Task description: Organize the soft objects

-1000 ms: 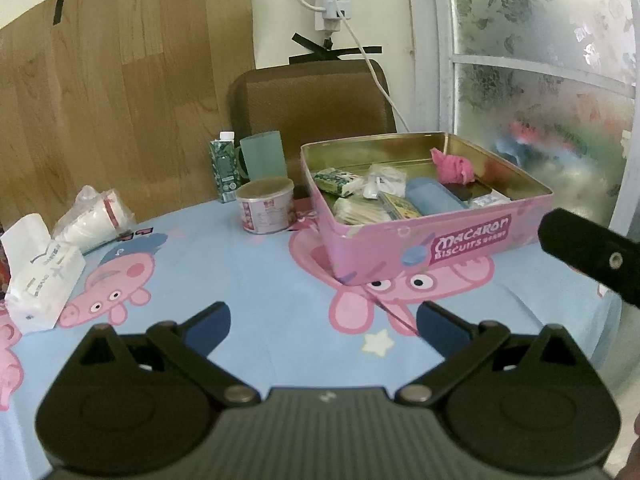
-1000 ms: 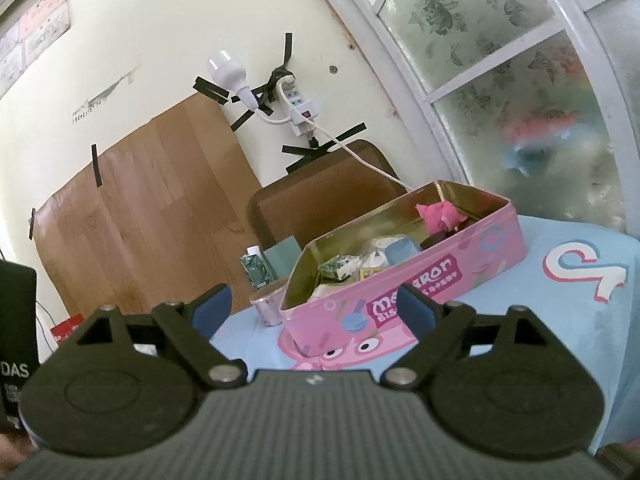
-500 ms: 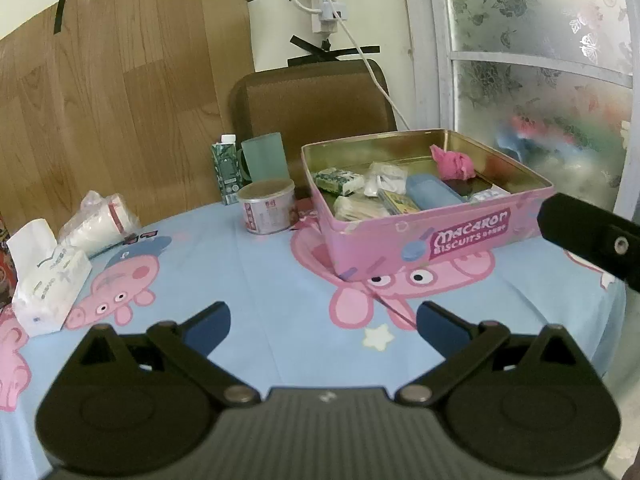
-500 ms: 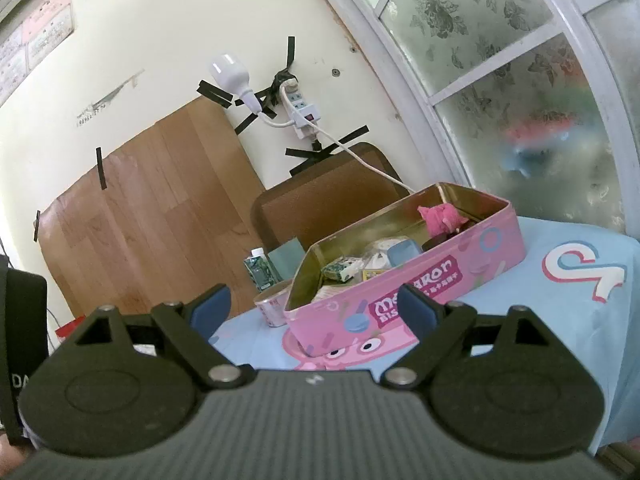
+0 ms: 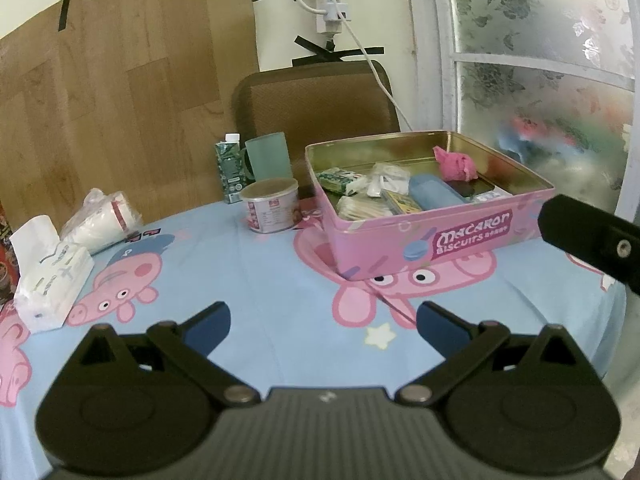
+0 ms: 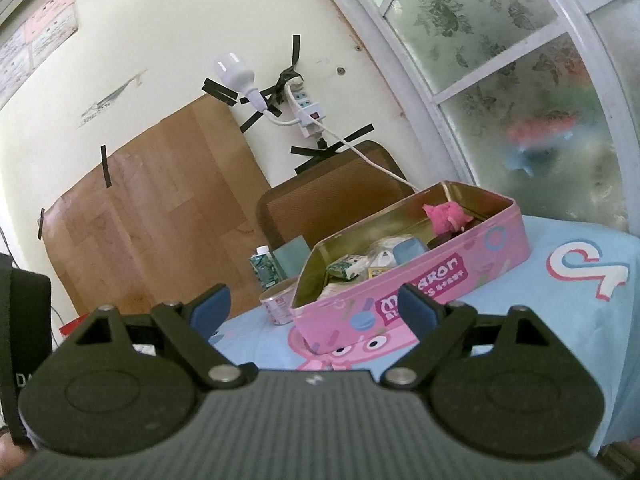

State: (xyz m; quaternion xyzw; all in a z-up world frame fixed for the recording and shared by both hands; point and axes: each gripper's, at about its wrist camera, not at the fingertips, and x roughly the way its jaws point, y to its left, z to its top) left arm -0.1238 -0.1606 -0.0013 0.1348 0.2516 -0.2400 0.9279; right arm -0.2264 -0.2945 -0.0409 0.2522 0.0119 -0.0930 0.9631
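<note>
Near the bench's far right edge, the pink tin (image 5: 432, 216) held a pink cloth (image 5: 456, 164) in its far corner; my left gripper (image 5: 322, 326) and right gripper (image 6: 316, 306) hung empty, jaws spread.

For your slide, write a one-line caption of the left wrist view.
Open left gripper hovers over a cartoon-pig tablecloth, facing a pink biscuit tin filled with small items.
</note>
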